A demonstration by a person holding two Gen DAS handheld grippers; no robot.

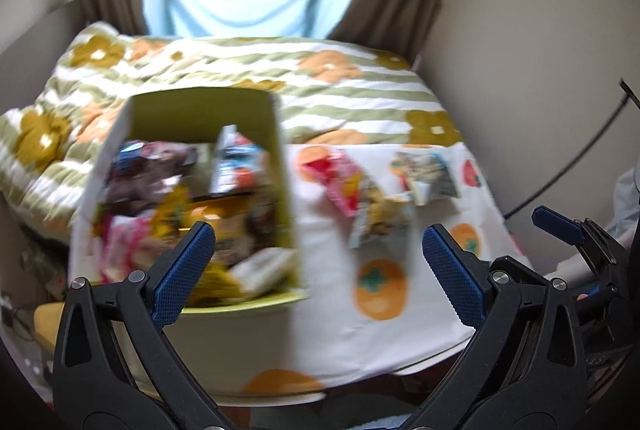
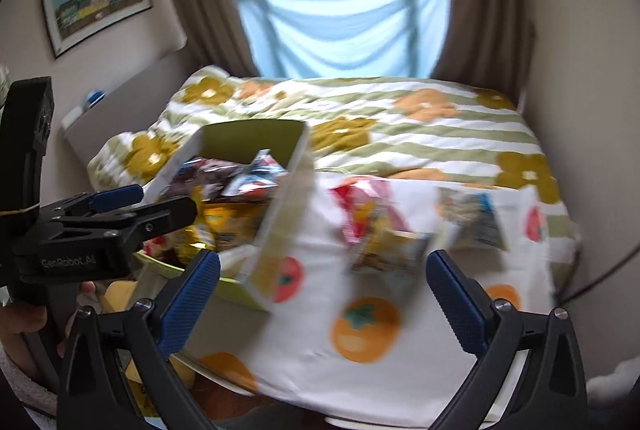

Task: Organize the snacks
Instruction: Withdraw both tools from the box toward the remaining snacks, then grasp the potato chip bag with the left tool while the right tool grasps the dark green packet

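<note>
Approaching loose snack packets (image 2: 384, 230) at 12 o'clock on the fruit-print cloth (image 2: 400, 382) | box (image 1: 192, 109) at 10 o'clock, well filled | left gripper (image 1: 318, 270) and right gripper (image 2: 322, 304) held wide, empty | next judged: one packet to be pinched, transferred boxward.

Cloth, card, foil and textured plastic

The white cotton-like tablecloth printed with orange persimmons (image 2: 360, 362) looks matt and smooth; the green-lined cardboard box (image 1: 208, 113) is dull paperboard; the crinkled foil snack packets (image 1: 372, 205) shine glossily; the blue finger pads (image 1: 182, 270) are knurled rubbery plastic on matt black plastic arms with metal rivets; the quilted floral bedspread (image 2: 420, 133) looks soft.
</note>
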